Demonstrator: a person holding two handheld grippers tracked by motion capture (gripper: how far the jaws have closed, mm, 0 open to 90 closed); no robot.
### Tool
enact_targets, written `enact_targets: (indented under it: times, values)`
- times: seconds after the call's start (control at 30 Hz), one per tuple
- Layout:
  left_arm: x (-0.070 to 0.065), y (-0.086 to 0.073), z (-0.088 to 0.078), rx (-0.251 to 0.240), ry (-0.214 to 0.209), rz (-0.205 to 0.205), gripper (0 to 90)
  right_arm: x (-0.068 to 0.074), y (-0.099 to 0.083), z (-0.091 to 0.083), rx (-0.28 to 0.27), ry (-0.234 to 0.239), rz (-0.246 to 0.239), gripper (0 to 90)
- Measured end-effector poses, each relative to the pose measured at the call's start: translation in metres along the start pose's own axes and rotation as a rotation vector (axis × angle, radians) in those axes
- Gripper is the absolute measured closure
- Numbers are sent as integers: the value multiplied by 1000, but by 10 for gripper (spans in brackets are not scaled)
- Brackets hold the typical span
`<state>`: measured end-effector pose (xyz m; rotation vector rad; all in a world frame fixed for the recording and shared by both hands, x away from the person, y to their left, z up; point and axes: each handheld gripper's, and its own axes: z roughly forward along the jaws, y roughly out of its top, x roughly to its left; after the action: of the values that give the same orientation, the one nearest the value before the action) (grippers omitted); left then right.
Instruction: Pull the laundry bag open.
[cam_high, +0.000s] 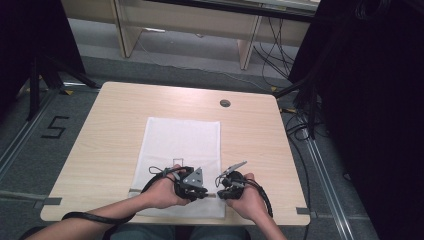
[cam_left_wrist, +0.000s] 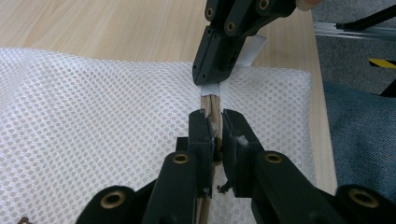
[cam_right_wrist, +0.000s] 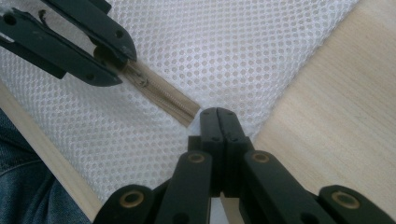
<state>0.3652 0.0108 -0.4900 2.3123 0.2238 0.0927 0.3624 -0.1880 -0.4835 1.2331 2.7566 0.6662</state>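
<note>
left hand-held gripper (cam_left_wrist: 214, 133) clamped on zipper (cam_left_wrist: 211, 105) pull | right hand-held gripper (cam_right_wrist: 218, 122) pinching mesh bag (cam_right_wrist: 224, 51) end | zipper apparently closed, opening not begun

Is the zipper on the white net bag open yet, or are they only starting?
Only starting, it seems. Done: both grippers have their grip. The left gripper pinches the tan zipper at its slider, and the right gripper is shut on the mesh bag beside the zipper's end. The visible stretch of teeth looks closed. Left: pulling the slider along.
</note>
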Motion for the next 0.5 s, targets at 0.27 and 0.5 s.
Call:
enact_targets:
  times: [0.27, 0.5]
  values:
    - [0, -2, -4, -2, 4, 1, 822, 0, 0, 0, -2, 2, 3, 900]
    - [1, -3, -5, 0, -1, -2, 822, 0, 0, 0, -2, 3, 3, 900]
